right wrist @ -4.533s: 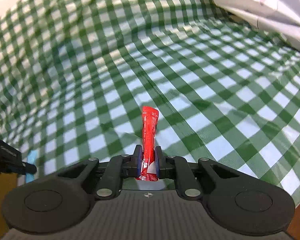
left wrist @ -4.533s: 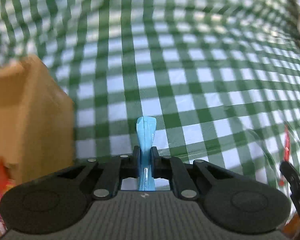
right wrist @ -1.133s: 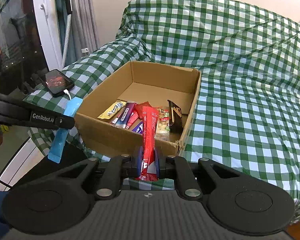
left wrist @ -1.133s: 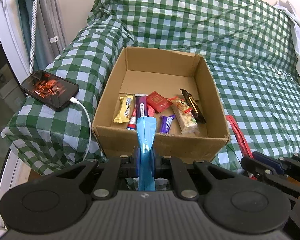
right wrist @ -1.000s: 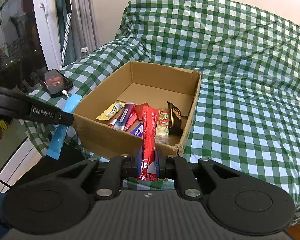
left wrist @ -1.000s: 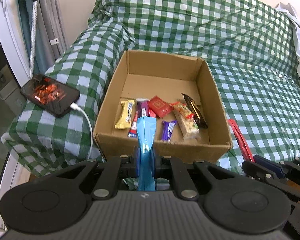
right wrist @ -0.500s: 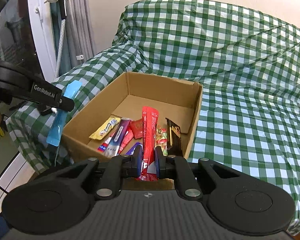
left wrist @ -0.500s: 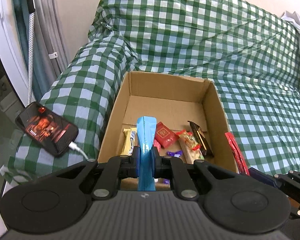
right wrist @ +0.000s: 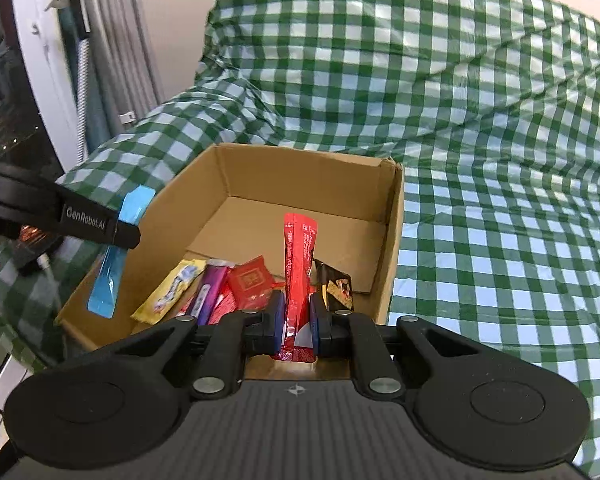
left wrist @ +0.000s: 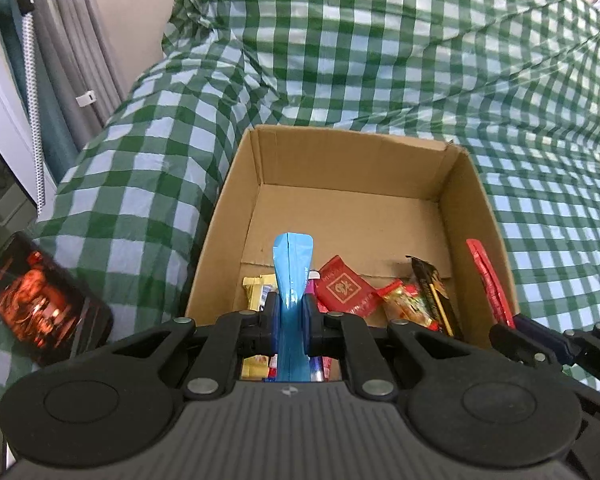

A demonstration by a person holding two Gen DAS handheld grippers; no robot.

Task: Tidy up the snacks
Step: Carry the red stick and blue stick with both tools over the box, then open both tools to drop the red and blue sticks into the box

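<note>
An open cardboard box (left wrist: 356, 168) sits on the green checked bedspread and holds several snack packs at its near end. It also shows in the right wrist view (right wrist: 300, 176). My left gripper (left wrist: 289, 312) is shut on a blue snack packet (left wrist: 291, 264) above the box's near left edge; the packet also shows in the right wrist view (right wrist: 118, 248). My right gripper (right wrist: 296, 316) is shut on a long red snack stick (right wrist: 298, 264) above the box's near right part; the stick also shows in the left wrist view (left wrist: 488, 280).
A phone (left wrist: 40, 300) with a lit screen lies on the bedspread left of the box, with a white cable (right wrist: 48, 272) attached. Curtains (right wrist: 112, 52) and a window frame stand at the far left. The checked bedspread (right wrist: 500, 160) stretches to the right.
Both grippers have moved forward and down toward the box, each still holding its packet. The box now looks larger and closer in both views.
</note>
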